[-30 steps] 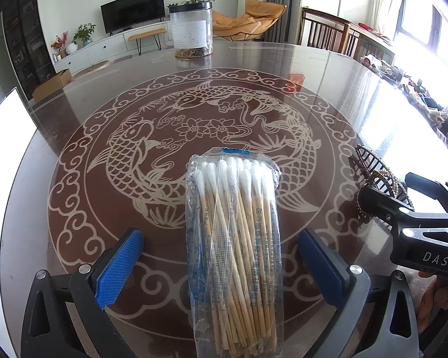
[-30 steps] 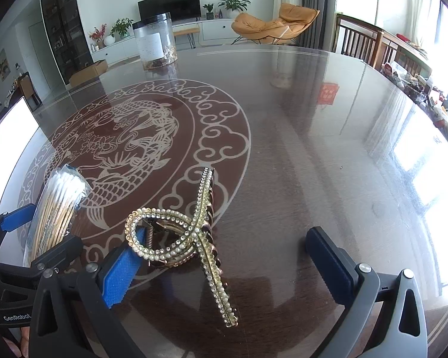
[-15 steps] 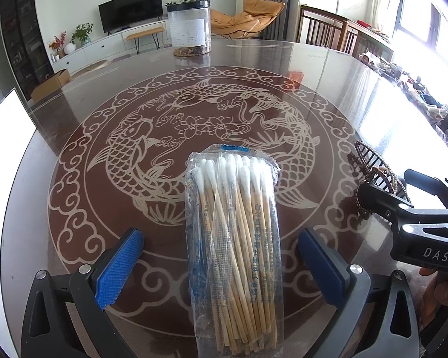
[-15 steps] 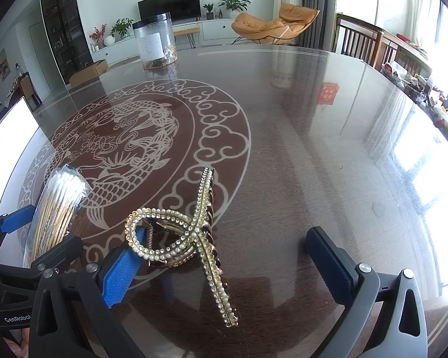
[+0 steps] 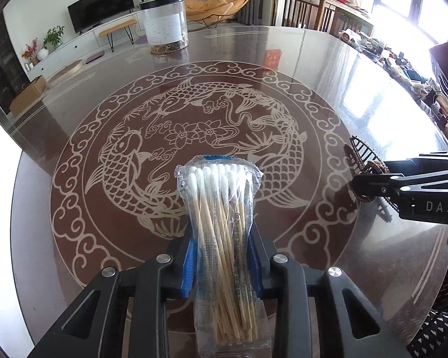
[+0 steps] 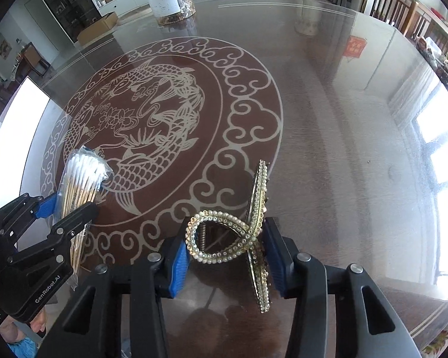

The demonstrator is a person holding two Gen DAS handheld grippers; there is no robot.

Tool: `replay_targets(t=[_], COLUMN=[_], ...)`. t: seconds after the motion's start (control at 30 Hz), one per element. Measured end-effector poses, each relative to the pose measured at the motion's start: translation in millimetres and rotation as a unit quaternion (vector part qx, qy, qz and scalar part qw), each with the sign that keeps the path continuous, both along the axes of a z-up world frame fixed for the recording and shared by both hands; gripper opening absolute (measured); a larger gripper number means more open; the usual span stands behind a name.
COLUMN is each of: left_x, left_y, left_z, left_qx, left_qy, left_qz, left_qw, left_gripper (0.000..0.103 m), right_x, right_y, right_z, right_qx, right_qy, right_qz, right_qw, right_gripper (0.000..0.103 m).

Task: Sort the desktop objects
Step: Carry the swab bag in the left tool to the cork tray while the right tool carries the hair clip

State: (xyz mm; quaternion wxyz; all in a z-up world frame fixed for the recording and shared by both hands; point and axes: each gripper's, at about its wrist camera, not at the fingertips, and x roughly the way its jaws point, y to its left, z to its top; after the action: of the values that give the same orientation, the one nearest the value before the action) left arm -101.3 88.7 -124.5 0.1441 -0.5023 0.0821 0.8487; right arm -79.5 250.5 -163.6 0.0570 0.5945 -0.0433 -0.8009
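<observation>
Left gripper (image 5: 222, 256): jaws just closed, blue pads pinching cotton swab pack (image 5: 221, 226) at lower centre of left wrist view; pack's white tips point toward fish pattern on glass table (image 5: 328, 68). Right gripper (image 6: 227, 256): jaws just closing, pads clamped on rhinestone hair claw (image 6: 239, 232), lower centre of right wrist view. Clear jar (image 5: 164, 22) upper left, well apart.

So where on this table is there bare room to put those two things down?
Bare room: the fish pattern between the swab pack and the jar, and the plain glass right of the hair clip. Crowded: the near edge, where both hand-held grippers sit close together.
</observation>
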Motion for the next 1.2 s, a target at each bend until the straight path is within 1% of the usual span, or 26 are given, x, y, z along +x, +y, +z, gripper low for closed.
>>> replay_targets(t=[0.1,0.3,0.4,0.5,0.6,0.7,0.77,0.83,0.9,0.97,1.03,1.07,1.13,1.2], left_x=[6,25,39,58,75,85,84,78,72,68,69,72,79,80], left_y=[-11,-35,-59,-93,-141,-201,-243,-284,-322,-357,-382,-392,-408,-423], left_z=[9,40,61,82,106,127,134,137,134,128,121,116,102,89], left_qx=[0.018,0.044,0.064,0.079,0.091,0.081,0.069,0.043,0.019,0.016,0.012,0.007,0.008,0.011], left_qy=[0.004,0.026,0.040,0.050,0.061,0.078,0.078,0.077,0.075,0.066,0.057,0.053,0.040,0.028], left_qz=[0.017,0.036,0.052,0.071,0.093,0.131,0.159,0.190,0.223,0.256,0.281,0.292,0.306,0.317], left_qw=[0.9997,0.9980,0.9958,0.9931,0.9896,0.9849,0.9818,0.9778,0.9717,0.9643,0.9579,0.9549,0.9511,0.9479], left_gripper=[0.028,0.027,0.027,0.027,0.027,0.027,0.028,0.028,0.027,0.027,0.027,0.027,0.027,0.027], right_x=[6,15,19,25,34,43,48,49,46,44,39,36,32,28], right_y=[4,-2,-13,-34,-81,-141,-183,-228,-275,-323,-365,-384,-420,-449], right_z=[6,37,47,58,75,102,125,148,169,185,191,189,177,161], right_qx=[-0.042,-0.076,-0.079,-0.124,-0.134,-0.151,-0.166,-0.187,-0.198,-0.193,-0.192,-0.195,-0.191,-0.181], right_qy=[0.005,0.042,0.059,0.073,0.090,0.113,0.133,0.152,0.169,0.184,0.187,0.180,0.163,0.156], right_qz=[-0.017,-0.023,-0.014,0.004,0.053,0.114,0.151,0.190,0.230,0.270,0.296,0.307,0.324,0.341], right_qw=[0.999,0.996,0.995,0.990,0.985,0.975,0.965,0.952,0.938,0.925,0.917,0.914,0.912,0.909], right_gripper=[0.046,0.046,0.046,0.046,0.046,0.046,0.046,0.046,0.046,0.046,0.046,0.046,0.046,0.046])
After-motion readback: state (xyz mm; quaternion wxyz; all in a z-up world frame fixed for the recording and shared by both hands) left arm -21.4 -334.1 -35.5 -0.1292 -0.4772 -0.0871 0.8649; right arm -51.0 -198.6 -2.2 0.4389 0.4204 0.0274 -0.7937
